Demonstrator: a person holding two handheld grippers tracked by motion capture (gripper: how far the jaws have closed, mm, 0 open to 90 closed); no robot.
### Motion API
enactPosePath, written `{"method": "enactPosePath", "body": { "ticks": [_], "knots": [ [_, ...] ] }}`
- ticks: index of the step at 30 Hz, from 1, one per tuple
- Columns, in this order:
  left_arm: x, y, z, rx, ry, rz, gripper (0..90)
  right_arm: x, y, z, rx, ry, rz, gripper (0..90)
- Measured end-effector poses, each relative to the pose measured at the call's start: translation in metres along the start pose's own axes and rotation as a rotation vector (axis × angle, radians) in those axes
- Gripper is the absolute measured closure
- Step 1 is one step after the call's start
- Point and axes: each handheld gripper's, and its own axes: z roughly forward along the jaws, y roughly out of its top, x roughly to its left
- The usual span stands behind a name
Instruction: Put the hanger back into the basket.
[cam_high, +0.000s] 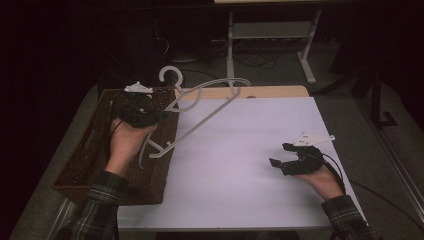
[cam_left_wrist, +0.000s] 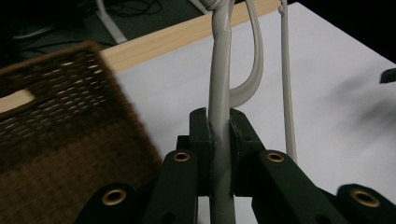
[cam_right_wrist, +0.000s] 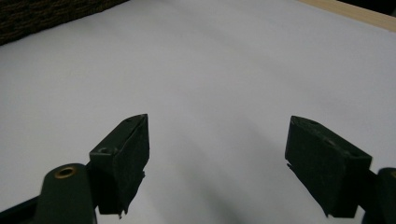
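Observation:
A white plastic clothes hanger (cam_high: 205, 107) hangs tilted in the air over the left part of the white table (cam_high: 240, 150), its hook (cam_high: 170, 75) toward the far side. My left gripper (cam_high: 162, 116) is shut on one arm of the hanger (cam_left_wrist: 219, 116), above the edge of the brown wicker basket (cam_high: 85, 160). In the left gripper view the two black pads (cam_left_wrist: 201, 135) press on the grey-white bar from both sides. My right gripper (cam_high: 280, 155) rests low over the table at the right, jaws wide open with nothing between them (cam_right_wrist: 217, 158).
The wicker basket (cam_left_wrist: 56, 140) stands at the table's left edge. A wooden strip (cam_high: 250, 92) runs along the far edge. Beyond it on the dark floor stand a white metal frame (cam_high: 270, 40) and cables.

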Motion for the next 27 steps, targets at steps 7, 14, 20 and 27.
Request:
{"method": "enactPosePath", "body": {
  "ticks": [7,14,20,27],
  "knots": [
    [0.037,-0.016,-0.032,0.003,0.072,-0.026,82.3,-0.003,-0.001,-0.002,-0.012,0.012,0.023,17.2],
    [0.061,-0.03,-0.056,-0.011,0.121,-0.049,82.3,-0.001,0.0,-0.005,-0.02,0.025,0.033,11.2],
    [0.079,-0.044,-0.076,-0.014,0.17,-0.064,82.3,0.003,0.002,-0.009,-0.033,0.031,0.032,9.9],
    [0.102,-0.063,-0.09,0.002,0.23,-0.098,82.2,0.013,0.001,-0.021,-0.056,0.023,0.02,9.7]
  ]
}}
